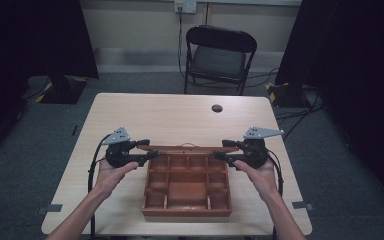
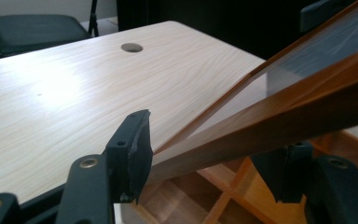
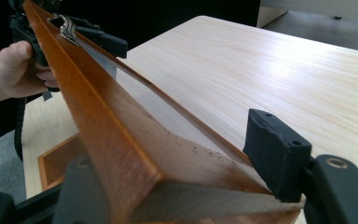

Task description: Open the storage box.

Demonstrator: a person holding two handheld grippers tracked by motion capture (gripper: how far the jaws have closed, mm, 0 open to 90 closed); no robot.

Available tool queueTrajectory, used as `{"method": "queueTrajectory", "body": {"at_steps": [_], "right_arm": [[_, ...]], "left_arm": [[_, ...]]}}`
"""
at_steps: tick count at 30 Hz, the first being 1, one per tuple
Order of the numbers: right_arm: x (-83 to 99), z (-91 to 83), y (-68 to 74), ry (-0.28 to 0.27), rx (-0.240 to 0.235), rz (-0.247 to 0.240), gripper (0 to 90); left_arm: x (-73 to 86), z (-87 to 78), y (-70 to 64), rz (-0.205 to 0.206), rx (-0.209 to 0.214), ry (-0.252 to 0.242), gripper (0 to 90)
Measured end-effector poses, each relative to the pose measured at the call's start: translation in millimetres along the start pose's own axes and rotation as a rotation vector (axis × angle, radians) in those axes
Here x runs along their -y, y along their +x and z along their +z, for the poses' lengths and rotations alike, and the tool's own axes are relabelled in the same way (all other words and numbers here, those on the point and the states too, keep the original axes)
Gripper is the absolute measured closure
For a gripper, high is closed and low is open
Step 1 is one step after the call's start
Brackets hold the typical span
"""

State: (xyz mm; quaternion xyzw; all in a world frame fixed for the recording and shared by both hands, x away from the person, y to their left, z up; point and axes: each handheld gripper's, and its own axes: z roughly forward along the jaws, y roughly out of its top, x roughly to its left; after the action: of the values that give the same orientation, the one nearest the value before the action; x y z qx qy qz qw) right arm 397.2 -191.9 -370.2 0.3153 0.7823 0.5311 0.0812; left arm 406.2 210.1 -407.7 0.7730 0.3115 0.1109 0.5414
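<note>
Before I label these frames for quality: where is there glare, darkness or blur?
High view: dim, dark corners, sharp wooden box. Left gripper view: bright glare on the table, near jaws soft. Right gripper view: lid edge blurred up close, glare on the tabletop.

a lab or studio-like recording room. the pale wood table (image 1: pixel 130 120), with a round cable hole (image 1: pixel 217 108), stands alone on grey carpet (image 1: pixel 40 150). black curtains (image 1: pixel 30 35) hang at both sides, one black folding chair (image 1: pixel 220 55) stands against a plain wall, and a wall socket (image 1: pixel 185 6) feeds a cable, with more cables (image 1: pixel 290 117) on the floor. yellow-black tape (image 1: pixel 280 92) marks stand bases.
</note>
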Motion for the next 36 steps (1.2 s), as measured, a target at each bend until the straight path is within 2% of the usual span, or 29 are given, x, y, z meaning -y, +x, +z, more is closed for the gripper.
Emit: {"method": "queueTrajectory", "body": {"at_steps": [3,6,11,24,27,36], "right_arm": [[-2.4,1.6,-2.8,-0.012,0.003,0.004,38.9],[-3.8,3.2,-5.4,-0.025,0.010,0.009,39.1],[-5.4,5.9,-10.6,-0.030,0.017,0.016,39.7],[-2.9,16.4,-21.6,-0.012,0.034,0.037,40.0],[-0.6,19.7,-25.2,-0.006,0.034,0.041,40.2],[2.8,26.4,-33.1,-0.006,0.051,0.051,37.1]], "left_arm": [[-2.8,2.6,1.8,-0.002,0.004,-0.004,42.0],[-5.8,4.3,1.8,0.021,-0.004,0.002,44.0],[-6.1,8.2,2.7,0.001,0.002,-0.017,47.0],[-3.0,15.7,10.8,0.004,-0.016,-0.004,49.6],[-2.6,16.6,11.3,-0.013,-0.009,-0.007,49.8],[-2.2,20.3,16.8,-0.019,-0.018,-0.004,51.1]]}}
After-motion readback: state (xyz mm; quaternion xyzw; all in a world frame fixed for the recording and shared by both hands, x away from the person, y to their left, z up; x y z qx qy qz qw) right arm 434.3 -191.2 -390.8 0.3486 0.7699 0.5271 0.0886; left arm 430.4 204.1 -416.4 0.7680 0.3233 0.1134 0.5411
